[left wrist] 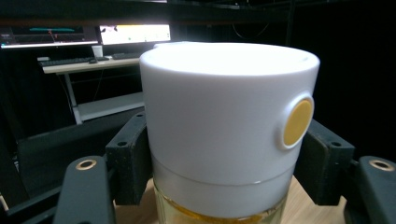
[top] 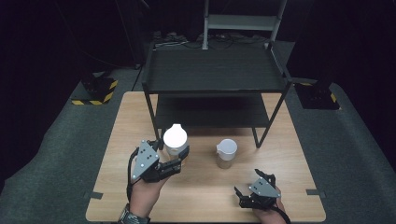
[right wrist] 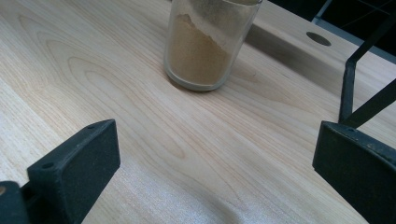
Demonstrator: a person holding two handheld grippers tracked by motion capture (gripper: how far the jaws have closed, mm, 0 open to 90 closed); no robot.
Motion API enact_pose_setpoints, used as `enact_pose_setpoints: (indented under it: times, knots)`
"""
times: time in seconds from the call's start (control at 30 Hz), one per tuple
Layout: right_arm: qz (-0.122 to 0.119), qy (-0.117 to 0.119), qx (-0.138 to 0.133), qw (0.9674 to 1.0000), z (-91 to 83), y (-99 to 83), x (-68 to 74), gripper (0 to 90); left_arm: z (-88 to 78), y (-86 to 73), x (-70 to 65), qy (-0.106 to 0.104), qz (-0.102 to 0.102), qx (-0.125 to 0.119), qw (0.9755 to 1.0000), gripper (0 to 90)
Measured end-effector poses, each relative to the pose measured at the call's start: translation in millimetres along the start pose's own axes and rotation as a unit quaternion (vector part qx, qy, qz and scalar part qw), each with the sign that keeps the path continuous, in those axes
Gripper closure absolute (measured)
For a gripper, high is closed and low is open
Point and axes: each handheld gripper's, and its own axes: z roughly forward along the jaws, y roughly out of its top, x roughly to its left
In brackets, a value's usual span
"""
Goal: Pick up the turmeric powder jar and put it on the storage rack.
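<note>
Now | left gripper point(top: 180, 157) level, clamping jar point(top: 175, 140), seemingly lifted | right gripper point(top: 250, 191) low, jaws wide apart

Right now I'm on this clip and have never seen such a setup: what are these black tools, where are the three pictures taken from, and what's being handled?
A person holds a hand-operated two-jaw gripper in each hand. The high view looks down on a wooden table bearing a black shelf rack. The other two cameras ride on the grippers, looking along their jaws. The left gripper is clamped on a white-lidded jar with yellowish contents. The right gripper rests open near the table's front edge, facing a second jar of tan powder, untouched.
</note>
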Motion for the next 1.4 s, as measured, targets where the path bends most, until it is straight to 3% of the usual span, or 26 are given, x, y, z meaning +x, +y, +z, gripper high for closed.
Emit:
enact_pose_setpoints:
  times: [0.63,1.4]
  knots:
    - [0.001,0.001,-0.001,1.0,-0.1,-0.2,-0.7,0.0,0.0,33.9,12.2,0.013,0.002,-0.019,0.9997,30.5]
    - [0.005,0.004,-0.002,1.0,-0.6,-0.8,-2.4,0.0,8.9,87.1,22.2,0.029,0.017,-0.041,0.9986,30.5]
